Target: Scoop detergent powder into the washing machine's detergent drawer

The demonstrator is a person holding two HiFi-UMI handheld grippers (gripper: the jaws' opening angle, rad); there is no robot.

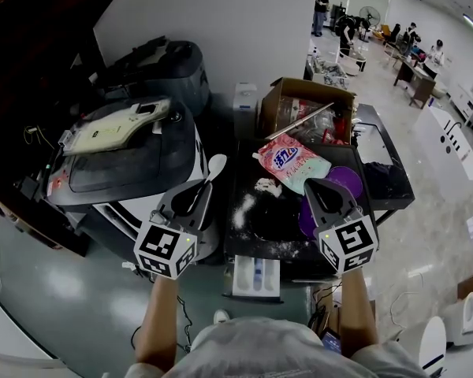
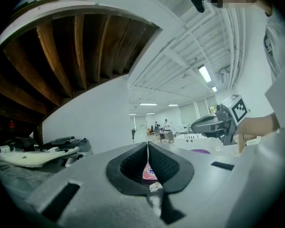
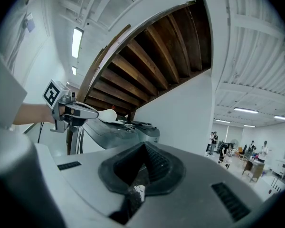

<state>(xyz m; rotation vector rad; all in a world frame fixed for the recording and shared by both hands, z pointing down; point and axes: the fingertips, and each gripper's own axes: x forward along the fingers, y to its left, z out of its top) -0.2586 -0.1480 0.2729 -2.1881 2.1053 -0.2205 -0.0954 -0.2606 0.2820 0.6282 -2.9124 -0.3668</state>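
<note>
1. You are holding the left gripper [image 1: 195, 197] with its jaws pressed together on the handle of the white spoon [image 1: 216, 165]; its bowl is pointing out between the washing machine [image 1: 118, 164] and the counter's [image 1: 277, 220] left edge
2. You are holding the right gripper [image 1: 318, 187] over the counter's right half, jaws closed on nothing, with only a crumb of powder clinging between them
3. The pink detergent bag [image 1: 293, 164] is lying near the counter's far edge and spilled powder [image 1: 243, 209] is dusting the left side, so scooping looks to be under way
4. I am not making out powder in the spoon, nor which part is the detergent drawer, so the delivery looks left to do
5. The bag is showing large white characters, too small to read; the washing machine's lid label is unreadable too
</note>
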